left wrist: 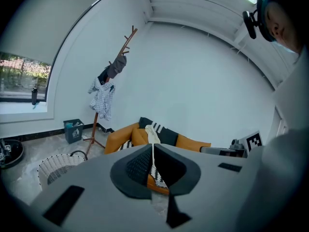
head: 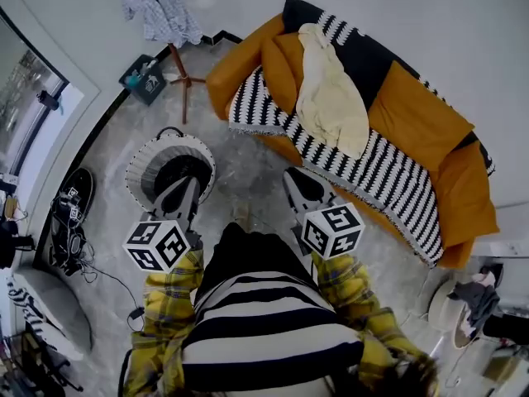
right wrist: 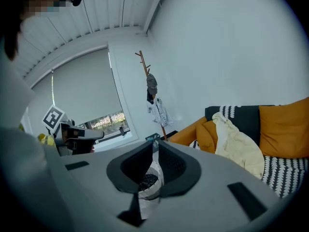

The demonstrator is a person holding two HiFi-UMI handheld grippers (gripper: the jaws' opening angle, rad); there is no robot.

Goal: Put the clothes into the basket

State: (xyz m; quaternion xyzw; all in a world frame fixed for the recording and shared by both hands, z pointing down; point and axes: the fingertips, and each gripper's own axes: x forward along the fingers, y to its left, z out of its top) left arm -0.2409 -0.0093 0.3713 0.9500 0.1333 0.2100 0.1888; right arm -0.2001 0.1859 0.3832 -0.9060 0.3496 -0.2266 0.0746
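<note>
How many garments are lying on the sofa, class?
1: a cream garment draped down the sofa back onto the striped throw. Anything under it would be hidden. A checked shirt hangs on the coat stand, not the sofa.

Cream cloth garment [head: 331, 89] draped over orange sofa [head: 417, 114] with black-and-white striped throw [head: 380, 172]. Round white woven basket [head: 145, 164] on grey marble floor [head: 248, 172], beside sofa.
</note>
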